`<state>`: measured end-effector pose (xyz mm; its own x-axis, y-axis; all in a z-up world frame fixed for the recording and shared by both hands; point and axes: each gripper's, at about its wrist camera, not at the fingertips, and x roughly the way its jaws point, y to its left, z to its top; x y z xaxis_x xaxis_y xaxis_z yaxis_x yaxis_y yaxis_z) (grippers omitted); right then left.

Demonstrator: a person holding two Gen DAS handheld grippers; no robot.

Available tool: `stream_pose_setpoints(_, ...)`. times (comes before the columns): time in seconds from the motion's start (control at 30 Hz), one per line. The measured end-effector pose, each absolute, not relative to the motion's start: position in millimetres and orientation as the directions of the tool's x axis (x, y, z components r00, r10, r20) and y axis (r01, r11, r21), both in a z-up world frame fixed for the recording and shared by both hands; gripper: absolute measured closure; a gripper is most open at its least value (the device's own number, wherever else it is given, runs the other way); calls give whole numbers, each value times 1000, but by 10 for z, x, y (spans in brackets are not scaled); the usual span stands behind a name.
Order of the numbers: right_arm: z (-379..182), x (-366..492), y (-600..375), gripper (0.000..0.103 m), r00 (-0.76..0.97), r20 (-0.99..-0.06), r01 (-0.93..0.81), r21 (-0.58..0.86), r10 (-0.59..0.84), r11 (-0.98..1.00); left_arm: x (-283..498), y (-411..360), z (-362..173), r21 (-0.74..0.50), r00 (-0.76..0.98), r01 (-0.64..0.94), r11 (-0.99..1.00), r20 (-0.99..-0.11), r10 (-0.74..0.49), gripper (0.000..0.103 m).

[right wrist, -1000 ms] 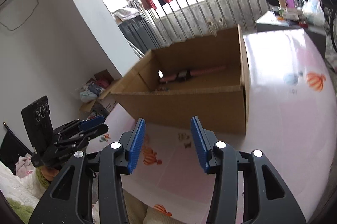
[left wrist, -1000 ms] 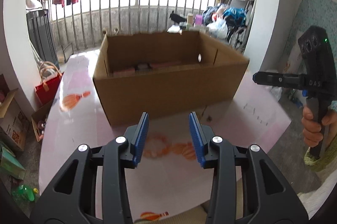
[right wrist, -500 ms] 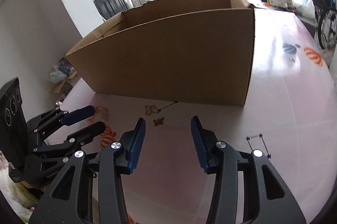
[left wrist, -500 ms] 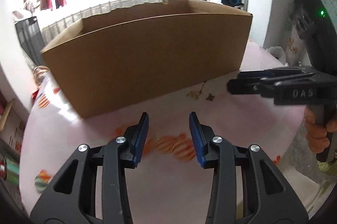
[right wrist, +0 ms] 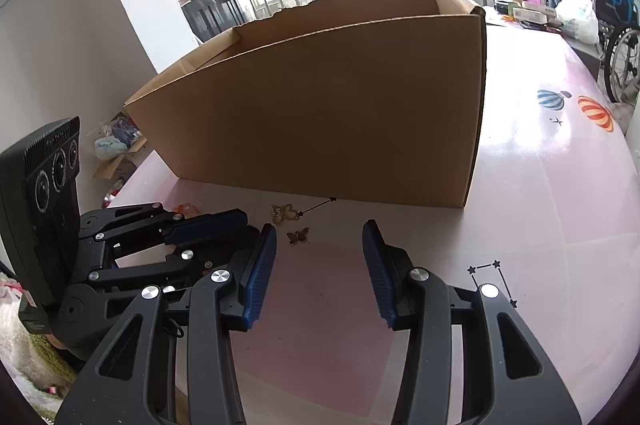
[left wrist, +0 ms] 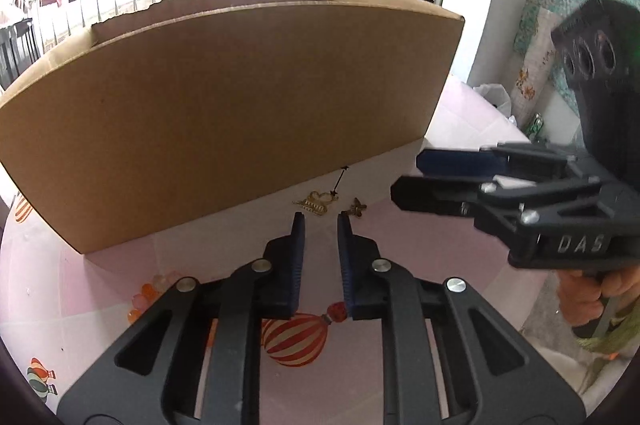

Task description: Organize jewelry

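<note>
A gold heart-shaped ornament (left wrist: 316, 203) and a small gold butterfly charm (left wrist: 357, 207) lie on the pink table just in front of a big cardboard box (left wrist: 224, 113). A thin black star-tipped pin (left wrist: 339, 181) lies beside them. My left gripper (left wrist: 320, 221) is open, its jaws narrowed, tips just short of the ornament, nothing between them. My right gripper (right wrist: 319, 231) is open wide and empty, low over the table, with the butterfly (right wrist: 298, 236) and ornament (right wrist: 283, 213) just ahead to its left. It also shows in the left wrist view (left wrist: 412, 177).
The box wall (right wrist: 328, 113) stands right behind the jewelry. A black star chain (right wrist: 491, 279) lies on the table by the right gripper's right finger. The left gripper's body (right wrist: 132, 245) is close on the left. The table (right wrist: 540, 193) has balloon prints.
Both grippers have moved down and forward towards the jewelry by the box. The left jaws have narrowed. The right jaws have stayed wide.
</note>
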<state>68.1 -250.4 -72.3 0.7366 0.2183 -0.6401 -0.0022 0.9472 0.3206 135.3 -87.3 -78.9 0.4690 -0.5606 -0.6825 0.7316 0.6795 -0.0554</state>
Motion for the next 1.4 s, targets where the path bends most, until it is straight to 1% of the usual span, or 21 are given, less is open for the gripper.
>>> stream_pose_setpoints(0.17, -725, 667, -2486, 58, 736, -639, -8, 320, 223, 947, 1397, -954, -708, -26, 482, 736, 676, -681, -551, 88)
stream_pose_setpoints(0.4, -713, 638, -2502, 58, 740, -636, -2, 323, 218, 946, 1524, -1135, -809, 23, 462, 742, 671, -742, -485, 88)
stream_pose_setpoints(0.53, -719, 617, -2514, 58, 742, -635, 4, 325, 215, 946, 1538, -1197, -807, 53, 476, 741, 669, -744, -468, 88)
stream_pose_setpoints(0.67, -726, 608, -2522, 58, 743, -635, 8, 327, 213, 945, 1542, -1248, -806, 47, 474, 742, 669, -743, -473, 90)
stream_pose_setpoints(0.77, -718, 597, -2524, 58, 745, -633, 10, 327, 211, 945, 1538, -1223, -822, 33, 464, 746, 665, -742, -484, 92)
stream_pose_setpoints(0.8, -718, 595, -2530, 58, 745, -632, 11, 328, 211, 945, 1531, -1193, -826, 26, 459, 747, 664, -742, -488, 97)
stream_pose_setpoints(1.03, -724, 593, -2537, 58, 745, -633, 14, 332, 211, 943, 1462, -1000, -862, -22, 438, 741, 671, -741, -508, 98)
stream_pose_setpoints(1.4, -717, 606, -2502, 58, 738, -639, 2, 325, 218, 946, 1417, -609, -929, -146, 411, 708, 691, -710, -572, 98)
